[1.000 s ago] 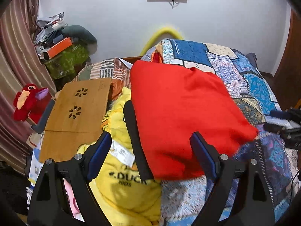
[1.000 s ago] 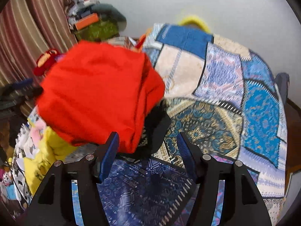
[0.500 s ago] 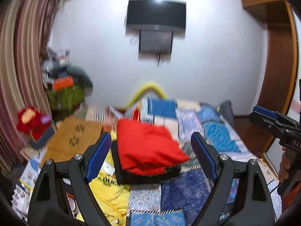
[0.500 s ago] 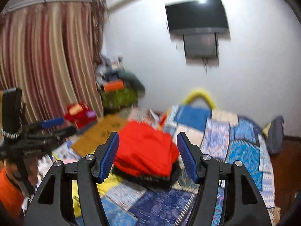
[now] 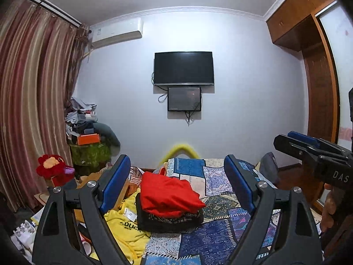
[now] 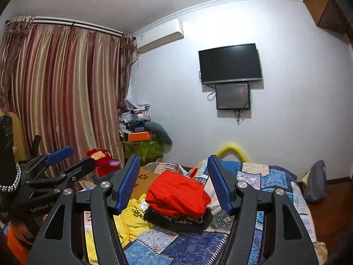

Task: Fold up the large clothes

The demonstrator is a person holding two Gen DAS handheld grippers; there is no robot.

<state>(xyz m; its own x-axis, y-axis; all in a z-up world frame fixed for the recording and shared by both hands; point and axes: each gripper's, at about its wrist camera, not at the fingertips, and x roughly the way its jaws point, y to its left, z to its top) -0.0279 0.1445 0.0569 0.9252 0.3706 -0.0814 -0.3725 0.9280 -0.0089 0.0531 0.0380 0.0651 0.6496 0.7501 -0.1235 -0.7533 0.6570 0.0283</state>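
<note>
A folded red garment [image 5: 169, 195] lies on top of a folded dark patterned garment [image 5: 169, 219] on the patchwork bed cover [image 5: 211, 238]; the pile also shows in the right wrist view [image 6: 178, 196]. A crumpled yellow garment [image 5: 125, 227] lies left of the pile. My left gripper [image 5: 177, 185] is open and empty, held back and above the bed. My right gripper [image 6: 174, 185] is open and empty, also well back from the pile. Each gripper shows at the edge of the other's view.
A wooden lap tray [image 6: 143, 176] lies at the bed's left side. A red plush toy [image 5: 53, 170] and a cluttered stand [image 5: 88, 141] are by the curtain [image 6: 55, 99]. A TV [image 5: 184, 68] hangs on the wall. A wardrobe [image 5: 320, 77] stands at right.
Both grippers have pulled back and tilted up away from the red garment, which stays folded on the pile. The room wall and TV have come into view.
</note>
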